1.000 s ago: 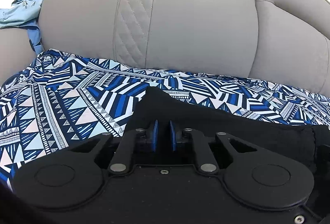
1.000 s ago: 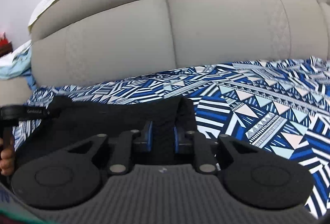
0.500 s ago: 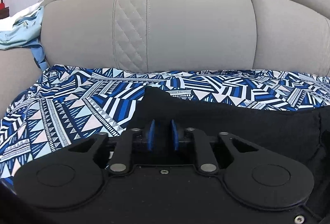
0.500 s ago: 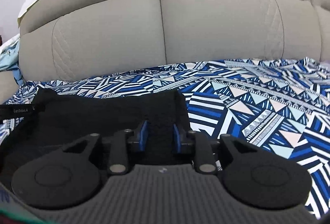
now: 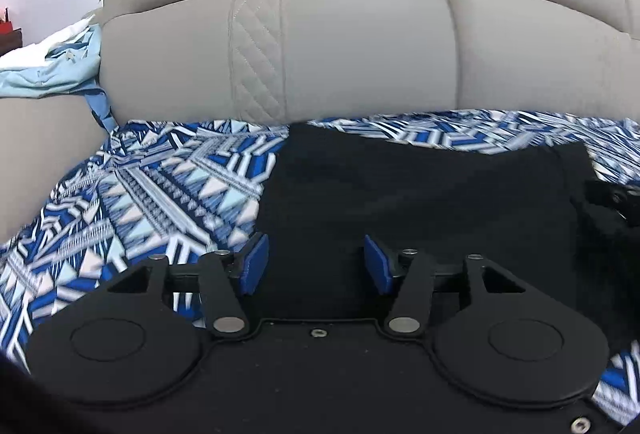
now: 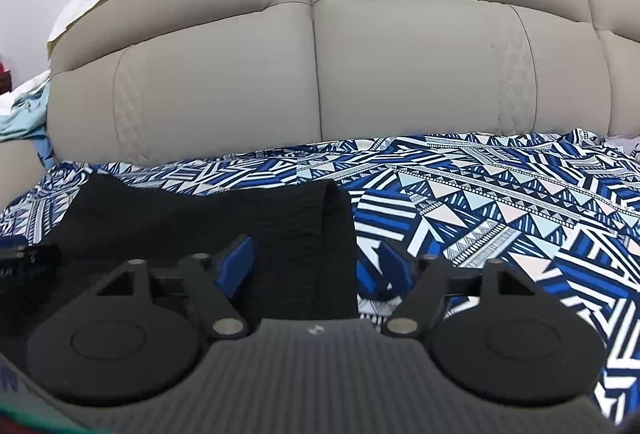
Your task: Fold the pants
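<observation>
While both sets of jaws are opening, the left gripper (image 5: 316, 266) and right gripper (image 6: 316, 266) spread over the black pants (image 5: 420, 194) without pinching them, so I judge the release goes best if each hand backs straight off without dragging the fold. One pair of pants lies on one patterned sheet (image 6: 500, 210) before the grey headboard (image 6: 320, 66); two grippers show.
</observation>
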The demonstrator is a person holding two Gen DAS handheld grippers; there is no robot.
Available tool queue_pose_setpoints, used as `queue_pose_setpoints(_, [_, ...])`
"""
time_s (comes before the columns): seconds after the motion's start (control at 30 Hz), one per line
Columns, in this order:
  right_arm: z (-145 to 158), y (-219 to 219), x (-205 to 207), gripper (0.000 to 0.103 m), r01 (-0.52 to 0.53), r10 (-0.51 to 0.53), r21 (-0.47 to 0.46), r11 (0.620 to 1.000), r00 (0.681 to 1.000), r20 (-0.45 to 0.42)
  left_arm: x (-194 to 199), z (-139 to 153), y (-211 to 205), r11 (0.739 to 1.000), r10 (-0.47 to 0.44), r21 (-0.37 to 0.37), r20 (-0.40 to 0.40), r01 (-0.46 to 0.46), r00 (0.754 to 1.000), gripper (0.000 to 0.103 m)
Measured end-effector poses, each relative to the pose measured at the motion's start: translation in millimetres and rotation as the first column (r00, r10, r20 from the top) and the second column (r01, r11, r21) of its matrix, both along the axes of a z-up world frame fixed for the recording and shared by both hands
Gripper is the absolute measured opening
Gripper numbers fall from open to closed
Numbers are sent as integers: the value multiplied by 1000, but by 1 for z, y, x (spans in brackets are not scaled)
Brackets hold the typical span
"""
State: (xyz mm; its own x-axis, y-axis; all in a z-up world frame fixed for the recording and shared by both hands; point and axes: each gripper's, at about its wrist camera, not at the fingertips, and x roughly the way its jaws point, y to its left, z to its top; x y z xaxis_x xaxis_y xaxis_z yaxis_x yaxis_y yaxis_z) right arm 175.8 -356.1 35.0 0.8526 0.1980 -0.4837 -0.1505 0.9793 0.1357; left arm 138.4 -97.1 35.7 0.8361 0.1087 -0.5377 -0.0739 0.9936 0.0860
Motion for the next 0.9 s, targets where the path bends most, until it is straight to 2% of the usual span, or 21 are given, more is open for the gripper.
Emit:
queue_pose_setpoints(0.27, [-10, -4, -24, 94, -27, 25, -28, 999, 997, -75, -38, -10, -23, 993, -68, 90, -29, 70, 997, 59])
queue_pose_setpoints(0.4, [-15, -12, -26, 103, -13, 9, -32, 999, 990, -141, -49, -10, -24, 995, -76, 54, -47, 79, 996, 62])
queue_pose_setpoints(0.47, [-14, -17, -26, 103, -16, 15, -1, 1000, 987, -158, -50, -2, -19, 996, -87, 31, -52, 89, 995, 62])
queue_pose_setpoints(0.5, [-11, -19, -25, 103, -20, 21, 5, 1000, 988, -156, -47, 5, -12, 997, -82, -8, -46, 81, 996, 62])
queue_pose_setpoints(0.57, [-6, -22, -24, 103, -29, 32, 25, 999, 991, -129, -37, 21, 9, 992, -45, -118, -20, 43, 999, 68])
queue_pose_setpoints(0.63, [-2, -25, -19, 103, -36, 40, 49, 998, 995, -96, -20, 35, 30, 977, -17, -212, -4, 15, 1000, 81])
queue_pose_setpoints(0.67, [1, -26, -13, 103, -36, 42, 67, 997, 996, -82, -11, 39, 38, 973, -18, -228, 0, 18, 1000, 81])
queue_pose_setpoints(0.8, [2, -25, 17, 103, -11, 18, 106, 994, 998, -67, 38, 42, 54, 985, -34, -168, -49, 25, 998, 83])
queue_pose_setpoints(0.9, [-4, -21, 36, 100, 5, 6, 103, 995, 994, -110, 68, 32, 57, 990, -38, -142, -125, 20, 991, 83])
